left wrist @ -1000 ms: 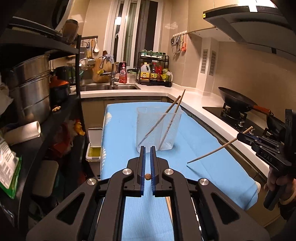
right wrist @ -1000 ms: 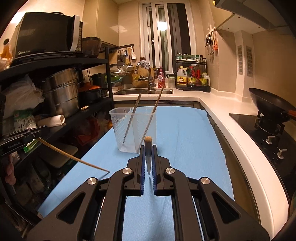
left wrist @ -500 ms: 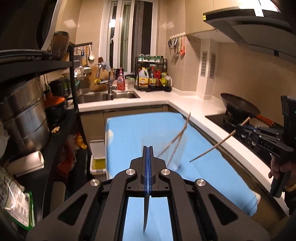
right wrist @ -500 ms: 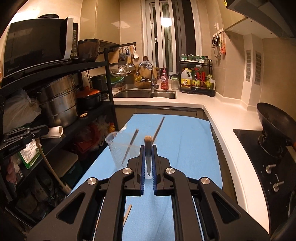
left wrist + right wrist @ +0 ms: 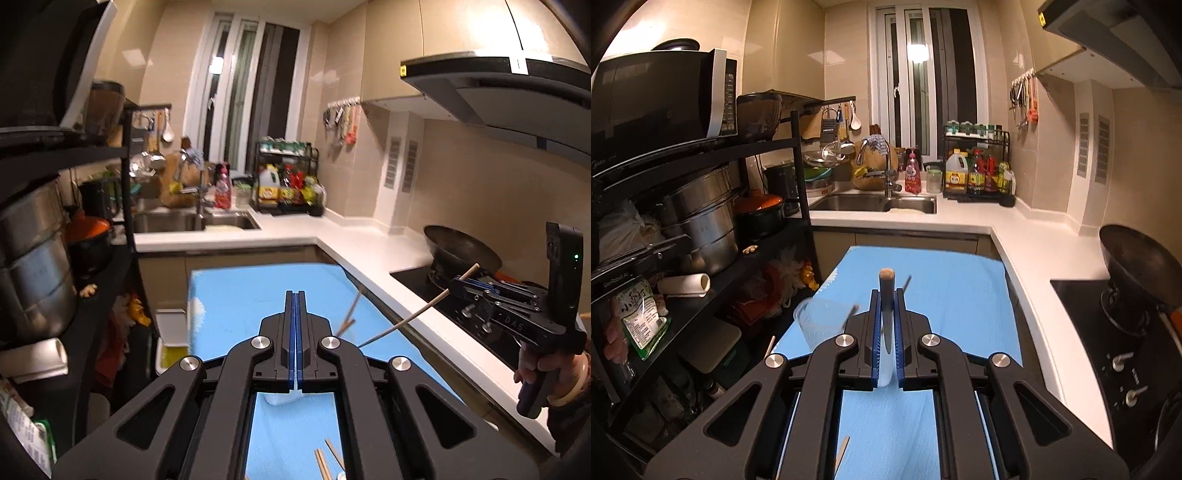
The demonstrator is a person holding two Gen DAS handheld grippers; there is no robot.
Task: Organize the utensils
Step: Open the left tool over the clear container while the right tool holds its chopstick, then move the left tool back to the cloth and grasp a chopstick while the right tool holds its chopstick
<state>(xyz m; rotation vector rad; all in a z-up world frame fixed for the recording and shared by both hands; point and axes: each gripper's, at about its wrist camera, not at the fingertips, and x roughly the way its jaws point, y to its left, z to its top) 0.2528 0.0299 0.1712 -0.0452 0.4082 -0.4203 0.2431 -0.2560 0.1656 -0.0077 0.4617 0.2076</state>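
Above the blue cloth-covered worktop (image 5: 960, 295), both tools were raised, each seen along its own fingers. Right tool (image 5: 886, 295): jaws narrow, clamped on a slender pale wooden chopstick (image 5: 886, 280) whose round butt stood at twelve o'clock above the pads. From the left wrist view the same stick (image 5: 406, 319) slanted out of that tool (image 5: 455, 286) toward seven o'clock, its tip in the air over the cloth.

Left tool (image 5: 295, 295): jaws pressed fully together. Whether a chopstick was pinched between them could not be told from either view.

Clear plastic cup (image 5: 816, 317): upright on the cloth at about eight o'clock from the right tool's tip, already holding two chopsticks (image 5: 350, 312) that leaned toward one o'clock. More loose chopsticks (image 5: 327, 461) lay on the cloth at the near edge, toward six o'clock.

Step in hand, as judged: carrying the gripped chopstick to the cup, with loose sticks left to collect. The next move probably called for bringing the lower tip over the cup's mouth, steepening the stick, lowering it inside and only then opening the jaws. A shallow angle risked striking the rim or tipping the light cup.
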